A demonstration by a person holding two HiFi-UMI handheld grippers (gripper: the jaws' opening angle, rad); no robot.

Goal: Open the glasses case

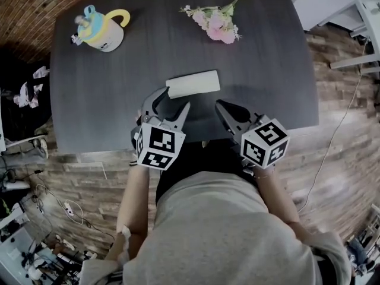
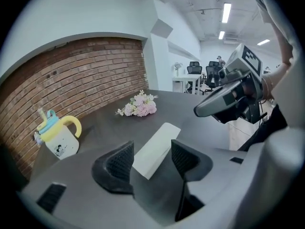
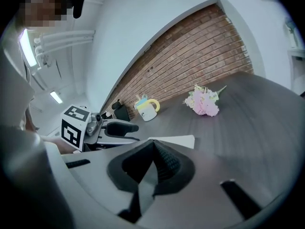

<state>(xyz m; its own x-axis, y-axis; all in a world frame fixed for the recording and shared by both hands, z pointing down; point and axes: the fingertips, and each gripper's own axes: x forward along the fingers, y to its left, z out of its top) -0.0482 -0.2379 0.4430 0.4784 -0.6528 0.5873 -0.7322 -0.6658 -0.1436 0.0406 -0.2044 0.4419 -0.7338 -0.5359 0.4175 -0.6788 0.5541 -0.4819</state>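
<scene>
- Where the dark grey table (image 1: 267, 70) meets its near edge, the white oblong glasses case (image 1: 193, 84) lies flat and closed, at about 6 o'clock on the tabletop in the head view, with its long side nearly along that edge.
- The left gripper (image 1: 174, 101) sits at the case's 7 o'clock. Its two black ribbed jaws stand wide apart, and the near end of the case shows in the gap between them in the left gripper view. Neither pad presses on it.
- The right gripper (image 1: 224, 110) is at the case's 5 o'clock, just beside it but apart from it. The right gripper view shows its jaws closed together with nothing between them.
- Each gripper carries a white cube with black square markers, both over the table's near edge.
- The person in a light grey top (image 1: 225, 230) stands at 6 o'clock, a forearm reaching to each gripper.
- A bunch of pink and white flowers (image 1: 217, 24) lies at the case's 12 to 1 o'clock, well apart from it, near the far edge.
- A white mug with a yellow handle and a blue lid (image 1: 102, 31) stands upright at the case's 10 o'clock, in the far left corner.
- A red brick wall (image 2: 71, 75) runs behind the mug.
- Wood plank flooring (image 1: 332, 159) surrounds the table.
</scene>
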